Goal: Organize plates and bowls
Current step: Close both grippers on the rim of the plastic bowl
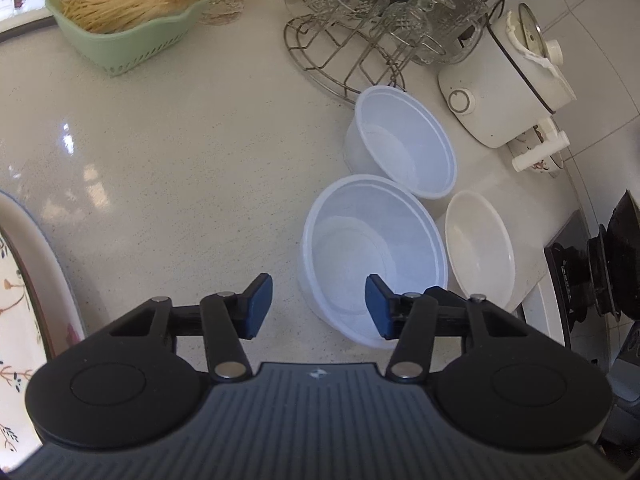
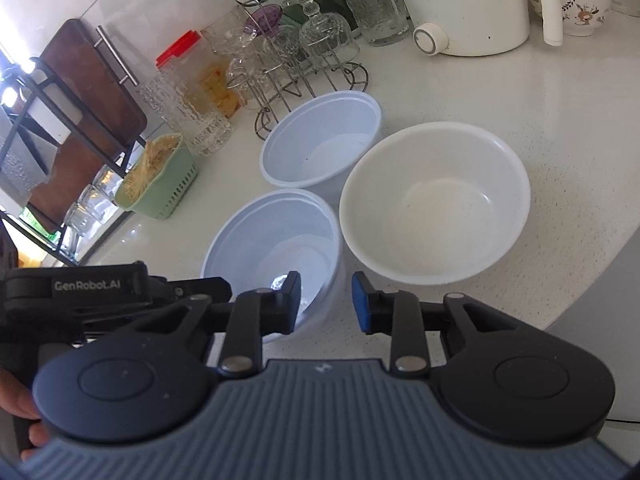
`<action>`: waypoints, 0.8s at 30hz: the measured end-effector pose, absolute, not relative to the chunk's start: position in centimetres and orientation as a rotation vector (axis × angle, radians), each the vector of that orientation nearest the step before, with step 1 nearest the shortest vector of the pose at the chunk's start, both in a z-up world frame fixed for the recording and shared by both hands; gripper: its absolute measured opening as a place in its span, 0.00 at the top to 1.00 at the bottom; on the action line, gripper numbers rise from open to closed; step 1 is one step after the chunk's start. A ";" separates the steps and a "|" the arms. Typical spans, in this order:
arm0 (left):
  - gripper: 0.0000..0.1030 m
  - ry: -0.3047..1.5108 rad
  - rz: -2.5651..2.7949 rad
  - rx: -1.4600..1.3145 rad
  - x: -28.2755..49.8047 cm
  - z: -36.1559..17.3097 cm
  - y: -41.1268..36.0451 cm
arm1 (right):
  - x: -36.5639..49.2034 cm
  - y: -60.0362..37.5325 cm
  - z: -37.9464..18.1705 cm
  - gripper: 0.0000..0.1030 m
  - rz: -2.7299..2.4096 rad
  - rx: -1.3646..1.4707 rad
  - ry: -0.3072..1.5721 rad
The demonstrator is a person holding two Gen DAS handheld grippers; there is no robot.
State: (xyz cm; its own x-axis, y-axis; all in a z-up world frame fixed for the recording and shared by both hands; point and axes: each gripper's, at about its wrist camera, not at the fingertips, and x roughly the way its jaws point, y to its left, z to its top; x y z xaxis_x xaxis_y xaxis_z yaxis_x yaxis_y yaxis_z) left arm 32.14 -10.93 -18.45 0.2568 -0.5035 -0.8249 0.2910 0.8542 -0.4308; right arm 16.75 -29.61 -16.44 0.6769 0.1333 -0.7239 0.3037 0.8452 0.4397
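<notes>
Three empty bowls stand close together on the pale counter. The near bluish-white plastic bowl (image 1: 374, 256) (image 2: 276, 248) is closest to both grippers. A second bluish-white plastic bowl (image 1: 404, 140) (image 2: 324, 144) stands behind it. A cream bowl (image 1: 480, 246) (image 2: 436, 200) stands to the right. My left gripper (image 1: 318, 306) is open, its right finger over the near bowl's rim. My right gripper (image 2: 326, 300) is open, just above the near bowl's right rim. A floral plate (image 1: 20, 300) lies at the left edge of the left wrist view.
A wire rack of glasses (image 1: 372, 32) (image 2: 296, 60), a green basket of noodles (image 1: 128, 12) (image 2: 160, 176), a white electric pot (image 1: 508, 80) (image 2: 464, 4) and a patterned bowl (image 2: 580, 4) stand behind. A stove (image 1: 592, 276) is at the right. The counter edge (image 2: 580, 300) curves at the right.
</notes>
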 end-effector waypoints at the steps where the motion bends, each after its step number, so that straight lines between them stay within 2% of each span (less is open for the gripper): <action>1: 0.51 1.195 -0.551 -0.204 32.1 -18.4 -11.1 | 16.8 -29.6 -16.5 0.81 -0.093 0.576 0.834; 3: 0.63 1.196 -0.560 -0.197 32.0 -18.3 -11.3 | 17.0 -29.4 -16.4 0.83 -0.086 0.560 0.838; 6: 0.73 1.206 -0.536 -0.174 31.8 -18.2 -11.4 | 17.1 -29.1 -16.4 0.83 -0.075 0.536 0.844; 9: 0.77 1.208 -0.542 -0.194 31.6 -18.0 -10.9 | 17.0 -29.2 -16.4 0.84 -0.070 0.539 0.853; 24: 0.78 1.180 -0.458 -0.201 29.7 -15.4 -5.4 | 17.5 -24.9 -15.5 0.83 0.077 0.492 0.856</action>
State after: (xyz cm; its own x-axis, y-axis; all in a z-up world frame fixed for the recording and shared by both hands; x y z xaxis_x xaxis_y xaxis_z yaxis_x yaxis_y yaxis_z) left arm 29.72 -5.40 -15.42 0.3031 -0.4456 -0.8423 0.2396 0.8912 -0.3852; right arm 17.51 -24.94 -15.48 0.6601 0.2589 -0.7051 0.1284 0.8860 0.4456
